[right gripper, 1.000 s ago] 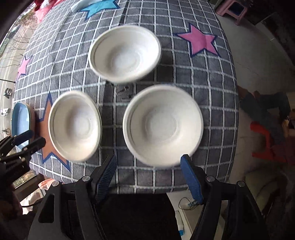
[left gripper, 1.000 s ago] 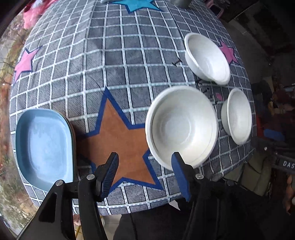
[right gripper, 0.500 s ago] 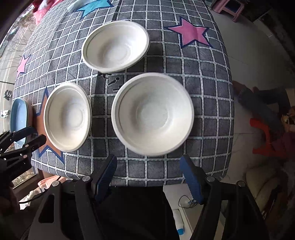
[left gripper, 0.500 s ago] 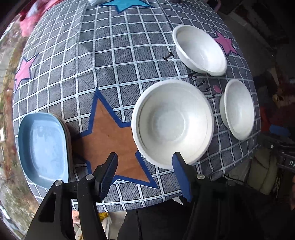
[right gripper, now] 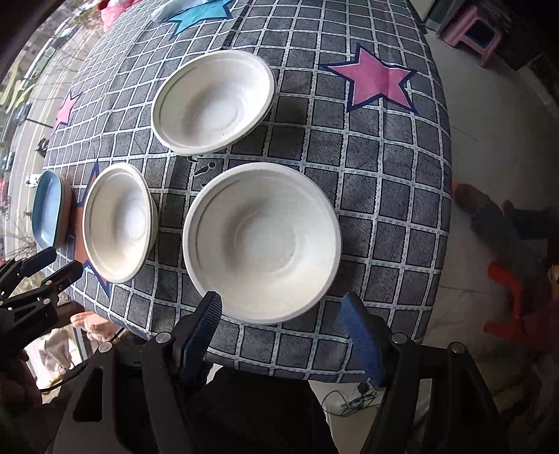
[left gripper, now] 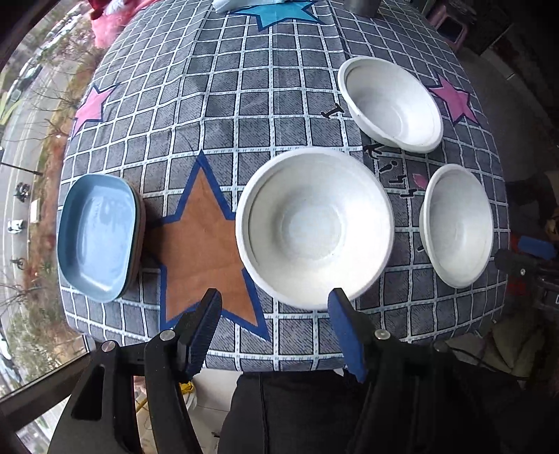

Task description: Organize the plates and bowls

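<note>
White bowls stood apart in a loose triangle on the checked tablecloth [left gripper: 244, 115]: the left bowl [left gripper: 314, 227] before the left gripper [left gripper: 276, 331], the right bowl [right gripper: 262, 241] before the right gripper [right gripper: 283, 331], the far bowl [right gripper: 213, 101] beyond them. Both grippers gaped wide over the near table edge, holding nothing. The left view alone showed the stacked blue plates [left gripper: 99, 235] fully, beside a brown star [left gripper: 206, 244]. Only the right view showed a pink stool [right gripper: 475, 28] on the floor.
</note>
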Available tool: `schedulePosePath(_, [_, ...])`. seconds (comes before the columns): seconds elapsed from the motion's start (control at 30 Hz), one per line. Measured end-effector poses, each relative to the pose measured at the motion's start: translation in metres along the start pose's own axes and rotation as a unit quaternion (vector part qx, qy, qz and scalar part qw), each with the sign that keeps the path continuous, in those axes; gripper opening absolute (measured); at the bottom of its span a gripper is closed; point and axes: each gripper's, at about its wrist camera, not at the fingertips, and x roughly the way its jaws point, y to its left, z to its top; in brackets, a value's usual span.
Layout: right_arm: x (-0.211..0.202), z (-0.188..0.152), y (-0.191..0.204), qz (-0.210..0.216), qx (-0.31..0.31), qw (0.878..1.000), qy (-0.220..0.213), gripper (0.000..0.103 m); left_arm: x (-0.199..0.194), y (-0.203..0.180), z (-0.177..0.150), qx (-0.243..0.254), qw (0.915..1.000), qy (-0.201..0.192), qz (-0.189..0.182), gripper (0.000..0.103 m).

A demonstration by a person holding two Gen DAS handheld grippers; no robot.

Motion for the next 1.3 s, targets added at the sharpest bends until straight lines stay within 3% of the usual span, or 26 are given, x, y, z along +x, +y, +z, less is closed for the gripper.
schedulePosePath(0.27, [0.0, 0.005, 0.003, 0.005, -0.015, 1.0, -0.004, 0.072, 0.001, 0.01, 0.001, -0.023, 0.9997, 0.007, 0.002, 0.067])
schedulePosePath(0.47, [-0.005, 0.008, 0.001, 0.003, 0.011, 1.0, -0.011, 0.072, -0.003, 0.01, 0.01, 0.001, 1.0, -0.005, -0.001, 0.067])
schedulePosePath(0.83, [0.001, -0.008, 0.001, -0.016, 0.052, 0.998, 0.004, 0.072, 0.007, 0.019, 0.01, 0.024, 0.9993, 0.008, -0.028, 0.067])
schedulePosePath(1.3, [0.013, -0.026, -0.011, -0.024, 0.111, 0.993, 0.028, 0.072, 0.028, 0.029, 0.008, 0.015, 0.9974, 0.042, -0.058, 0.067])
